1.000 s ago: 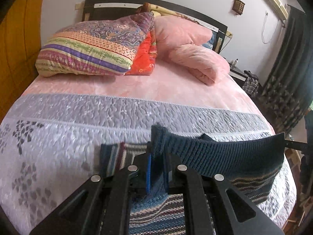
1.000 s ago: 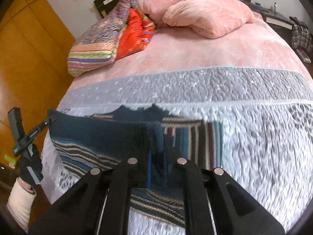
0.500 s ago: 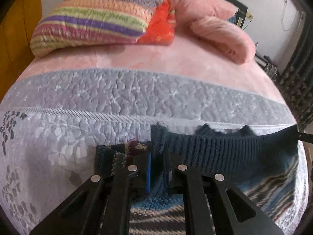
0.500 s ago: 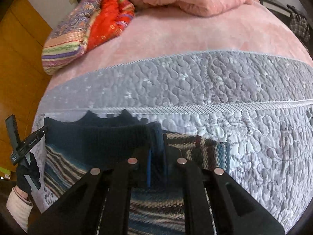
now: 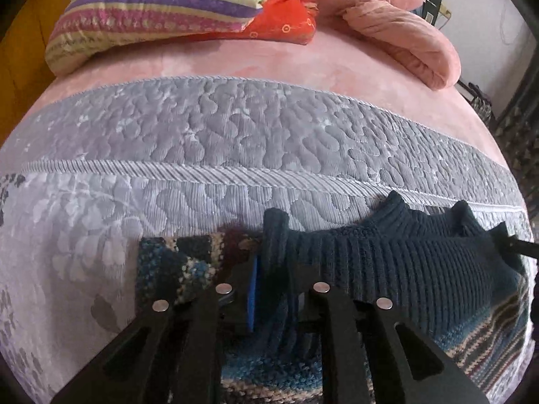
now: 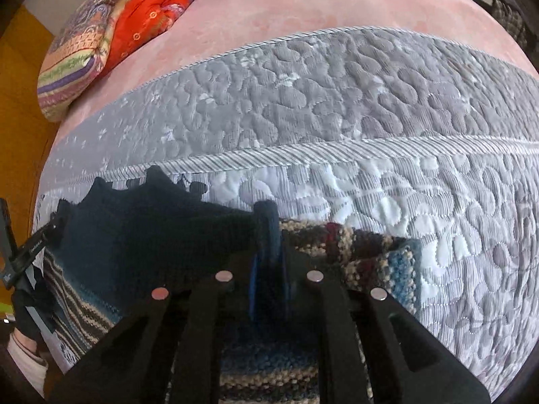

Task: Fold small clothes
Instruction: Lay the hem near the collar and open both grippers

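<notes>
A small knitted sweater (image 5: 397,269) with a dark navy ribbed hem and striped body lies low over the grey quilted bedspread (image 5: 209,141). My left gripper (image 5: 271,289) is shut on one end of the ribbed hem, a striped sleeve (image 5: 175,262) showing to its left. My right gripper (image 6: 269,279) is shut on the other end of the same hem (image 6: 161,232), with the striped sleeve (image 6: 370,252) to its right. The hem stretches between both grippers. The other gripper (image 6: 20,256) shows at the far left of the right wrist view.
Striped and red pillows (image 5: 161,10) and a folded pink blanket (image 5: 404,37) lie at the head of the bed on a pink sheet (image 6: 303,13). A gloved hand (image 6: 27,316) is at the left edge. A yellow wardrobe (image 6: 17,107) stands left of the bed.
Both grippers have carried the sweater hem forward and down toward the bedspread; the hem now sits near the quilt's corded seam, and the pillows have slid up in view.
</notes>
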`<state>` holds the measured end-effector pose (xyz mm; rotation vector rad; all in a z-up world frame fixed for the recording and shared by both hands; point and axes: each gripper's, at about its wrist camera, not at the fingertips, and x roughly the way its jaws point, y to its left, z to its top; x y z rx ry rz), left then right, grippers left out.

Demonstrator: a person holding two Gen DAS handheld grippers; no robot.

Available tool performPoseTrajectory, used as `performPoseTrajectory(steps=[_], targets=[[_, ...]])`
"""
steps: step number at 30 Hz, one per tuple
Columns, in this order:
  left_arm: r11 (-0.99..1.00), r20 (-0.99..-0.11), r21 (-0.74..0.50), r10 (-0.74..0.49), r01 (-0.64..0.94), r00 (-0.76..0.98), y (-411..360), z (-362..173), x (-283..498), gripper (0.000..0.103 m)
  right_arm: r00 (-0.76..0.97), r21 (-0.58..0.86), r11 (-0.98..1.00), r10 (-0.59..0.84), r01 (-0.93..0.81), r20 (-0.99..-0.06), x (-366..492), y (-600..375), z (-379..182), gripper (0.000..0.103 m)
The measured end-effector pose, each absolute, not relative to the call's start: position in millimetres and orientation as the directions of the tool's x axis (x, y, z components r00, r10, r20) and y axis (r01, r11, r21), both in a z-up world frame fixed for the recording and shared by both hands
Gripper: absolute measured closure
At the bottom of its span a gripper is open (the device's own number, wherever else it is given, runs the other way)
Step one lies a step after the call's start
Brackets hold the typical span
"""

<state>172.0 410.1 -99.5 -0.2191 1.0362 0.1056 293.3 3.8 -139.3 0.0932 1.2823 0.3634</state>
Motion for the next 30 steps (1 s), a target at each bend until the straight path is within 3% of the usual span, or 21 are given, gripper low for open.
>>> performPoseTrajectory(steps=[1,5,7,9,15,22,24,26,27,30], targets=[[0.971,-0.863,-0.136,-0.019,-0.197,0.504,410,-98,171,0.086,0.233,0.273,0.939,0.319,-0.209,-0.919,293,2,-136,0.086],[0.96,-0.836,-0.169,-0.018,-0.225,0.548,413,-68,161,0.081,0.262,0.294,0.925,0.354,-0.242,-0.898,281,-12,-104,0.083],[0.958,-0.801,-0.19,-0.026,-0.213,0.598,411,-44,152,0.072,0.282,0.332,0.911,0.395,-0.245,-0.875,270,-28,-84,0.072],[0.959,-0.774,-0.216,-0.054,-0.183,0.63,404,-23,140,0.071,0.291,0.348,0.903,0.414,-0.253,-0.862,256,-43,-70,0.068],[0.963,-0.797,-0.243,-0.132,-0.113,0.589,359,-4,112,0.064,0.27,0.328,0.897,0.408,-0.296,-0.872,207,-68,-56,0.058],[0.957,-0.829,-0.287,-0.228,-0.038,0.511,303,-25,84,0.057,0.206,0.331,0.892,0.403,-0.309,-0.892,168,-77,-84,0.058],[0.956,-0.841,-0.292,-0.237,-0.039,0.486,293,-38,82,0.057,0.19,0.336,0.894,0.4,-0.296,-0.897,167,-75,-95,0.065],[0.96,-0.854,-0.279,-0.228,-0.041,0.468,287,-51,81,0.058,0.177,0.337,0.896,0.396,-0.288,-0.901,168,-73,-100,0.083],[0.962,-0.861,-0.271,-0.223,-0.043,0.458,285,-57,81,0.058,0.167,0.352,0.892,0.407,-0.284,-0.898,168,-73,-101,0.1],[0.963,-0.885,-0.264,-0.22,-0.053,0.41,284,-78,81,0.057,0.204,0.342,0.889,0.412,-0.306,-0.888,163,-72,-87,0.103]])
